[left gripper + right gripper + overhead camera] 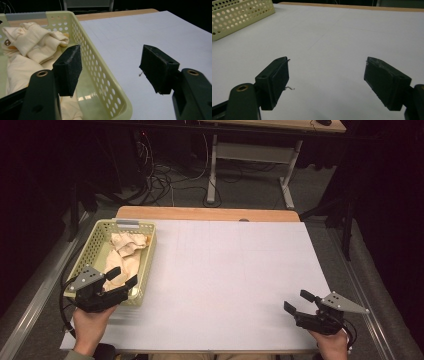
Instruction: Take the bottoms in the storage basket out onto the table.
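Cream cloth (125,251) lies crumpled in the pale green perforated basket (148,265) at the left edge of the white table (230,270). The basket's long axis runs away from the person, and the cloth fills it from the far end toward the near one. Nearest by far is the left gripper (121,278), hovering over the basket's near right corner with one jaw above the cloth and the other outside the wall, wide apart and empty. Well apart, at the near right, the right gripper (299,301) also gapes empty.
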A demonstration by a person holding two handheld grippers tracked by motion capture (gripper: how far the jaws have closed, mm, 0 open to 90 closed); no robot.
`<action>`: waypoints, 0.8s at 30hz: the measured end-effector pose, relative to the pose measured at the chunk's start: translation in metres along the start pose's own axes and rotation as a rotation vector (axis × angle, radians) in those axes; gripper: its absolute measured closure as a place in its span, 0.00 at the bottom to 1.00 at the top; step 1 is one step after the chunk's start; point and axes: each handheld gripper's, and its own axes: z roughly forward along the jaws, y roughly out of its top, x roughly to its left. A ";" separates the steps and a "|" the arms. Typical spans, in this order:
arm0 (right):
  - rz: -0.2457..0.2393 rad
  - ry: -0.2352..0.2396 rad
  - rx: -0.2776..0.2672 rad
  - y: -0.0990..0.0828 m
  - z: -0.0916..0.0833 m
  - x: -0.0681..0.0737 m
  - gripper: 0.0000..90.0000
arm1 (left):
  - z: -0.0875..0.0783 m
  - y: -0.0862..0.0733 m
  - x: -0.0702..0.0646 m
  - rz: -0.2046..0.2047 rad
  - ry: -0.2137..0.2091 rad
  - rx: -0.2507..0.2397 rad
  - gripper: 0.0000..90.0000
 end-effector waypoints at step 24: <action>-0.002 -0.001 0.004 0.000 0.000 0.000 0.23 | 0.009 0.010 -0.002 0.016 -0.010 -0.002 0.36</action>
